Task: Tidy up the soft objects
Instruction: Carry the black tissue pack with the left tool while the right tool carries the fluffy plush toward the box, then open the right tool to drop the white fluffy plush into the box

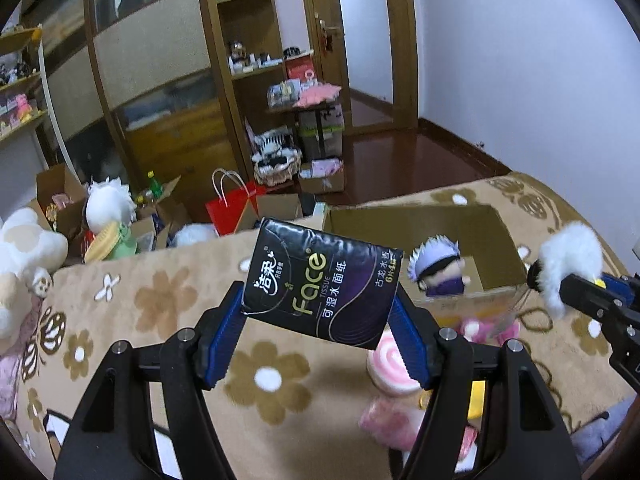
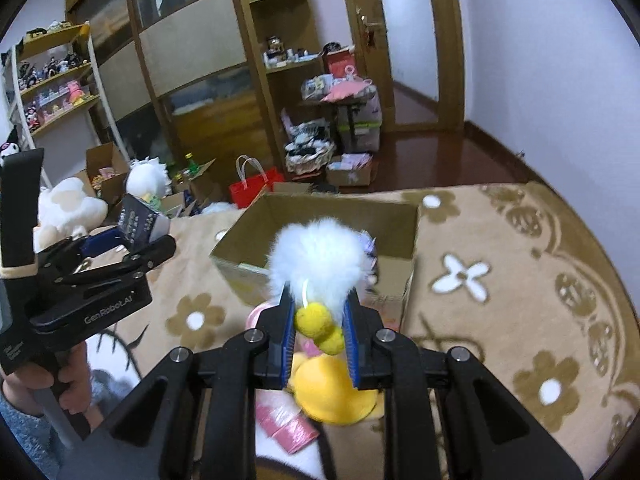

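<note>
Sitting on the flowered blanket (image 1: 160, 308), the open cardboard box (image 1: 496, 236) holds one small white-haired doll (image 1: 438, 268) against its near wall. Left of the box, the left gripper (image 1: 316, 316) pinches a black tissue pack (image 1: 320, 284) in the air. Just in front of the box, the right gripper (image 2: 318, 320) squeezes a fluffy white plush (image 2: 320, 260) with yellow pompoms (image 2: 316, 320). Pink soft toys (image 1: 390, 364) lie on the blanket before the box.

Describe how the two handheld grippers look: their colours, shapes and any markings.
Both the left gripper and the right gripper have angular matte black frames with silver round bolts at the joints. Their fingers carry blue ribbed pads. In the right wrist view, the left gripper's body shows white "GenRobot.AI" lettering, and a bare hand grips its handle.
</note>
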The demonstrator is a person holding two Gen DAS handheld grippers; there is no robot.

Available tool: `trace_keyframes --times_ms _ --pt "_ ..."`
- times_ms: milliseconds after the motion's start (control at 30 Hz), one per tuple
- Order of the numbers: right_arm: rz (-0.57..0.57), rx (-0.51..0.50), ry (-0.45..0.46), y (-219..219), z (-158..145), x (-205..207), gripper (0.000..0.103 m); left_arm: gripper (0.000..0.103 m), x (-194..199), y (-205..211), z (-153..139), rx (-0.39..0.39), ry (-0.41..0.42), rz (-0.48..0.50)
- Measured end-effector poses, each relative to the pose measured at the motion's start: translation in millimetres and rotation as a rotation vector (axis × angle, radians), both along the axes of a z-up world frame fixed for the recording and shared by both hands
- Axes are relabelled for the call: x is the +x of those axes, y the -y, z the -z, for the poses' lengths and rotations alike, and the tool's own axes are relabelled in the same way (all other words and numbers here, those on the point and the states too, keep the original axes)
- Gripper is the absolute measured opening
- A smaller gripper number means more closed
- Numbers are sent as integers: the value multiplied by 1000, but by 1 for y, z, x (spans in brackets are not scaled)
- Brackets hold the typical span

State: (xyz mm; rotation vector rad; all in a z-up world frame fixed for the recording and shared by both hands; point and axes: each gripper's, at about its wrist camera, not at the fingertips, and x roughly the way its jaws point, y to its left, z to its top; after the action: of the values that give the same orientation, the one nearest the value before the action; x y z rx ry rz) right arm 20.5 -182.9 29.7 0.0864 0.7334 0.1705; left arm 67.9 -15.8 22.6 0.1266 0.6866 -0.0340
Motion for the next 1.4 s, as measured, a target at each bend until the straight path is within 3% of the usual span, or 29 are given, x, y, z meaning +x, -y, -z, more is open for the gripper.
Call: trace_keyframes --times_ms 500,767,967,1167,1400 --pt "59 -48 73 14 -14 47 22 68 42 18 -4 25 63 22" --pt "45 -57 101 11 -15 68 22 68 64 21 5 16 50 24" --pt "28 -39 48 11 6 79 22 68 71 26 18 16 31 45" --pt "18 -19 -17 14 31 91 22 68 73 34 32 71 34 57" --pt "10 -16 -77 16 50 96 23 68 78 40 41 45 1 90"
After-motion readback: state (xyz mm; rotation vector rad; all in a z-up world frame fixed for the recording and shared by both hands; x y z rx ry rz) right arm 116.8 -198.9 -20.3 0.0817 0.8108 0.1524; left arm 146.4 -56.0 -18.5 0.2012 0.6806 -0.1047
